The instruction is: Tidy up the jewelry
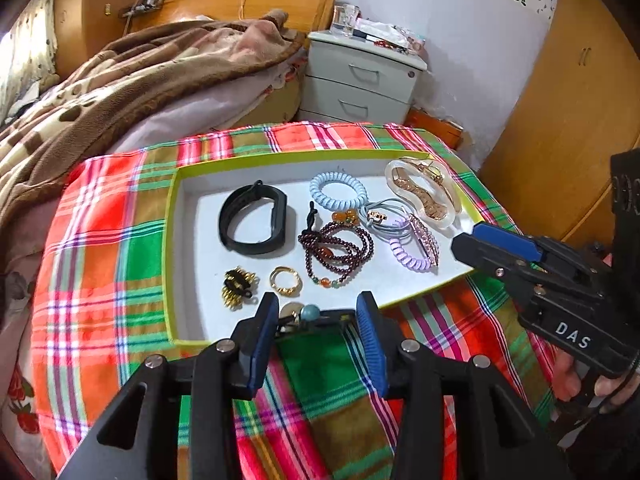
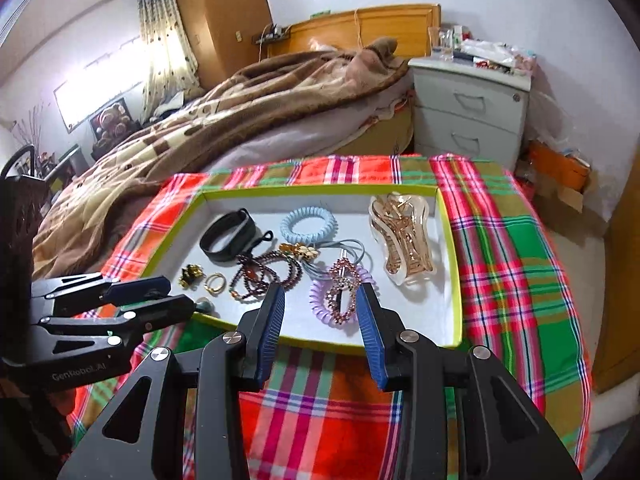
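A white tray with a yellow-green rim (image 1: 171, 240) (image 2: 451, 256) lies on a plaid cloth. It holds a black wristband (image 1: 256, 220), a blue spiral hair tie (image 1: 338, 192), a clear claw clip (image 2: 404, 240), a dark red bead bracelet (image 1: 340, 248), a gold ring (image 1: 285, 280) and a purple spiral tie with a rhinestone clip (image 2: 340, 296). My left gripper (image 1: 318, 307) stands open over the tray's near edge. A teal bead piece (image 1: 310, 314) lies loose between its fingers. My right gripper (image 2: 321, 295) is open just before the purple tie, gripping nothing.
A small gold and black clip (image 1: 237, 286) sits at the tray's near left. A bed with a brown blanket (image 1: 140, 80) lies behind the cloth, and a grey nightstand (image 2: 468, 116) stands at the back right. A wooden wardrobe (image 1: 560, 120) is on the right.
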`<state>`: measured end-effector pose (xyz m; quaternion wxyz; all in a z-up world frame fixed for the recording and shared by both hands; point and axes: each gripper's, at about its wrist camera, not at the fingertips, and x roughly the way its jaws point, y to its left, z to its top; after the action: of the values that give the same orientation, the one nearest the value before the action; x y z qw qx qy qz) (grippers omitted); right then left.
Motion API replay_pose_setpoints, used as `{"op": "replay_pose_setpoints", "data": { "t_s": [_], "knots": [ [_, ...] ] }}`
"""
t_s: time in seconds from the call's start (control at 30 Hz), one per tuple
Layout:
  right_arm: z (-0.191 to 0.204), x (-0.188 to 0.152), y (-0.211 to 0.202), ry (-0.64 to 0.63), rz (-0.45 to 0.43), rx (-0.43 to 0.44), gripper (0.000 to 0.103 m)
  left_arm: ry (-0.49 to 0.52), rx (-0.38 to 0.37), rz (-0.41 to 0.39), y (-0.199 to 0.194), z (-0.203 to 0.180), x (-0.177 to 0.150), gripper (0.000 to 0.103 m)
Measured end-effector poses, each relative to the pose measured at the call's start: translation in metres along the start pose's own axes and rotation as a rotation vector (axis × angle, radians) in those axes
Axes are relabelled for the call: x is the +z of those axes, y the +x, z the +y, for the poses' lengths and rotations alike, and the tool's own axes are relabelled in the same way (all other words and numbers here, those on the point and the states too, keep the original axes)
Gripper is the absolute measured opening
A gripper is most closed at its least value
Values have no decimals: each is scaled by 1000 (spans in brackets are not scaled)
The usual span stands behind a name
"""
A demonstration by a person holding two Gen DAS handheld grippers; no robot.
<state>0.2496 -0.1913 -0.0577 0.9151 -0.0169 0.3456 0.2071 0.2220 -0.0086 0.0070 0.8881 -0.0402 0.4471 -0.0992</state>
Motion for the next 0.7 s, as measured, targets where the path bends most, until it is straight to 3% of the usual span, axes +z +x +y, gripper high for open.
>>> {"op": "replay_pose_setpoints", "data": {
  "t_s": [0.53,0.7],
  "knots": [
    [35,-32,-32,7,-65,-116,38,-37,160,-79,-40,-7,-37,42],
    [40,-38,-39,11,-80,-137,38,-60,167,-93,-46,-5,-41,42]
  ]
}}
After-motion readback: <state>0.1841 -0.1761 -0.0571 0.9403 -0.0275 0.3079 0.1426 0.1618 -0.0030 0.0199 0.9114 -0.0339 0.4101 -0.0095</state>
